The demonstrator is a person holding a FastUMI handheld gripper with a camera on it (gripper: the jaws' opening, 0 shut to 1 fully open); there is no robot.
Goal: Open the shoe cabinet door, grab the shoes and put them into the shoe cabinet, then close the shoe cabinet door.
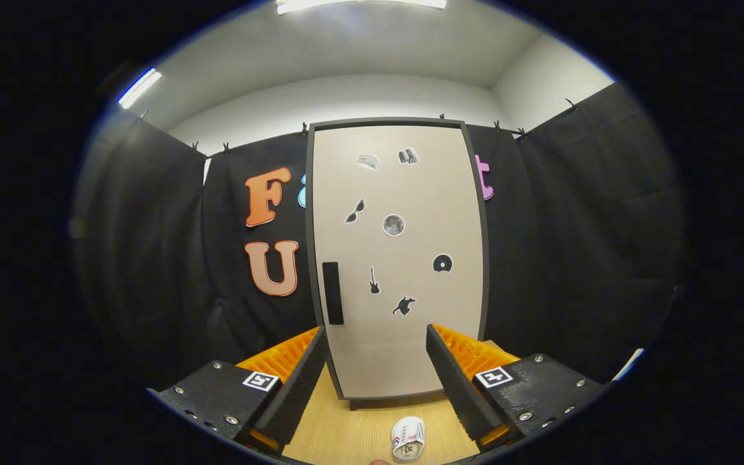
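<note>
We log the shoe cabinet (398,258) upright on the table (346,439), door (404,349) closed, ahead of the spread fingers (454,381) — shoe (408,438) lying between them, before the cabinet.

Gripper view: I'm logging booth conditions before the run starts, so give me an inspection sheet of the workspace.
Surface: light wood table, bare around the shoe.
Job's things: shoe cabinet stands upright beyond the fingers, door shut, dark handle on its left edge; one small white shoe lies on the table between the fingers, near the right one.
Clutter: small stickers on the door.
Grippers: gripper open, fingers apart, holding nothing.
Cables: nothing seen.
Surroundings: black cloth wall, white ceiling with a light strip.
</note>
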